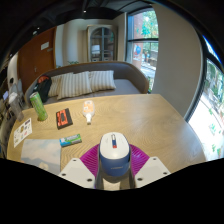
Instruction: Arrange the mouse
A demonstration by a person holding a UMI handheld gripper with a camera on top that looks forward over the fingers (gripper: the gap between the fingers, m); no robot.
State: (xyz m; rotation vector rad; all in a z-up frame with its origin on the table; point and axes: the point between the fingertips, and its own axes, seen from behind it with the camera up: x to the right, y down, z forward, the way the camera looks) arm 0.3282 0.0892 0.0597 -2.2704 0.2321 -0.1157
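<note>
both fingers (pixel 100 157) clamp mouse (pixel 113 156)

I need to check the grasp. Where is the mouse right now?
In the gripper view, the mouse sits between the fingers of the gripper, over the near edge of the wooden table, with the teal card to its left.

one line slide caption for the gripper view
Tongs closed on a white and blue mouse over a wooden table, green bottle beyond.
</note>
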